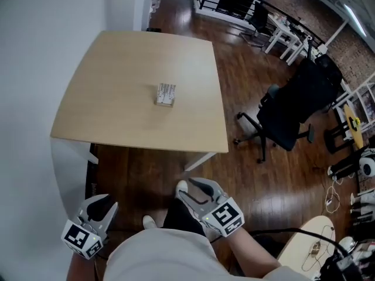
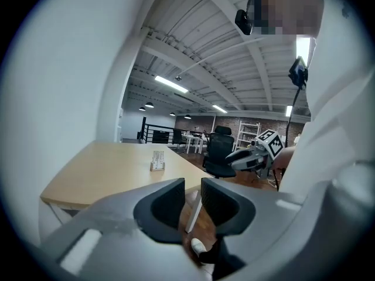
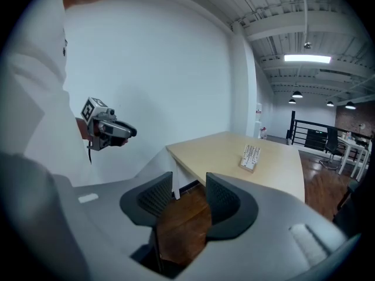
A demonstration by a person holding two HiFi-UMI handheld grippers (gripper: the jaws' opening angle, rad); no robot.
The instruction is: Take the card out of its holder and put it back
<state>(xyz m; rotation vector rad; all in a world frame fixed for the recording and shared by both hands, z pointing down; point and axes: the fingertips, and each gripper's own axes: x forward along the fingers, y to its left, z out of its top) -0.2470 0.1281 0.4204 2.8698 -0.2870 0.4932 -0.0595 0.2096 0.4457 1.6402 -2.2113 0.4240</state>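
Short of the worktop's (image 1: 117,119) near edge, both tongs are empty, the left tongs (image 1: 103,202) narrowly parted and the right tongs (image 1: 197,186) spread wide. The holder (image 1: 164,101), with the card (image 1: 167,91) still in it, sits mid-worktop, well ahead of both. Its long axis runs from near edge to far, and the right tongs look the nearer. The card's print is too small to read.

The head view looks steeply down on the table (image 1: 135,98) from past its near edge. Both gripper views face it low and well back, sharing its top and card holder (image 1: 166,94).
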